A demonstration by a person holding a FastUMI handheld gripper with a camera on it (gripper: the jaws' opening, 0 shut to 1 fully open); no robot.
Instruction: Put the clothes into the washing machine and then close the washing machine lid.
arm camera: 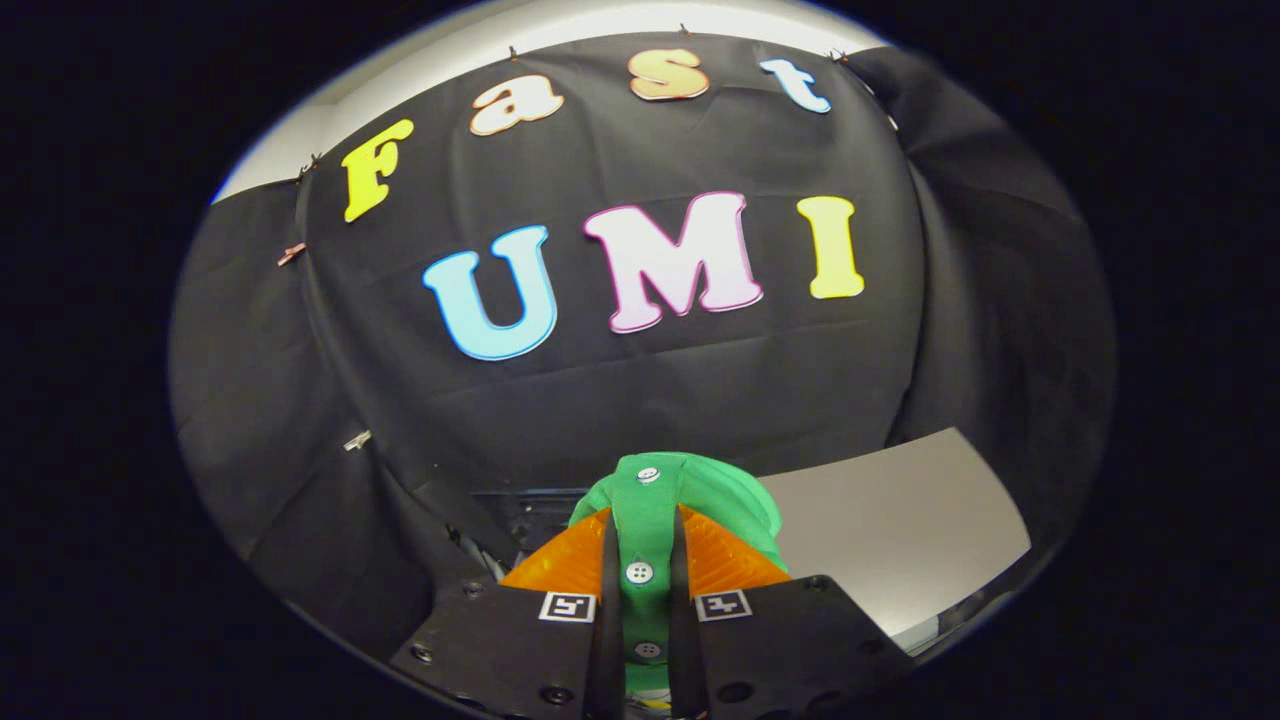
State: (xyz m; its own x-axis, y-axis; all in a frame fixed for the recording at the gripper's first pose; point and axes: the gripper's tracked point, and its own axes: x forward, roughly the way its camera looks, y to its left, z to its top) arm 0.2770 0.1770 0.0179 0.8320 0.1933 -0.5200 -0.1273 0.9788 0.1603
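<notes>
Clearly, a green buttoned garment is pinched between the two fingers of the gripper, the button strip running up between them. A pale flat surface is seen just beyond, against the black cloth wall.

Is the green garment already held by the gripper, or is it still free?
Held. The gripper has its jaws shut on the green garment; its buttoned strip is pinched between them.
</notes>
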